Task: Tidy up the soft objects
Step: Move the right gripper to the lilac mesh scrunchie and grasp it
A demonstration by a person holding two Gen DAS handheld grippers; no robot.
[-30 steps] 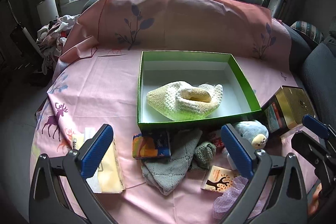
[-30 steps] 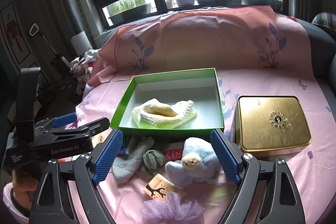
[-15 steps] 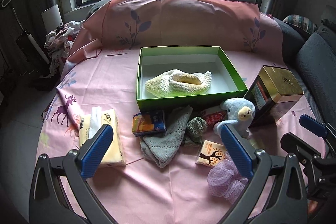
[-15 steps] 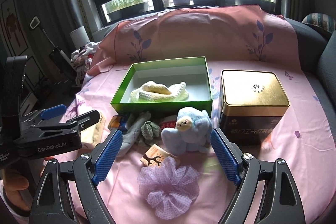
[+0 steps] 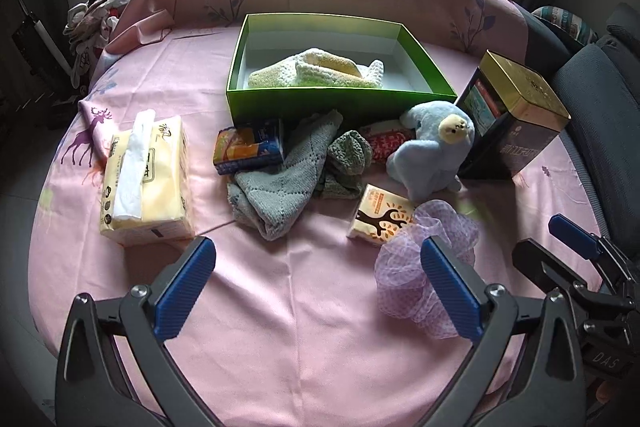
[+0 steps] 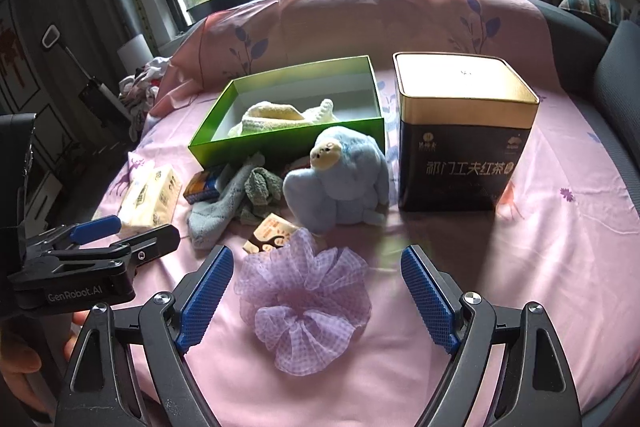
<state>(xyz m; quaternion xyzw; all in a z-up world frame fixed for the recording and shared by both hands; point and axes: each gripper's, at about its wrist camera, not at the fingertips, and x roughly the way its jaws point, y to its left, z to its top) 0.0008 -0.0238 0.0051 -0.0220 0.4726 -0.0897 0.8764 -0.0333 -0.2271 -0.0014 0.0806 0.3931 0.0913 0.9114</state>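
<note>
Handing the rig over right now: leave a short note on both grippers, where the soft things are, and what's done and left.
Left gripper: open, empty, over bare pink cloth.
Right gripper: open, empty, fingers either side of the purple scrunchie, not gripping.
Done: cream knit piece in the green box.
Left: scrunchie, blue plush toy, grey cloth and green knit piece, all lying in front of the box.
</note>
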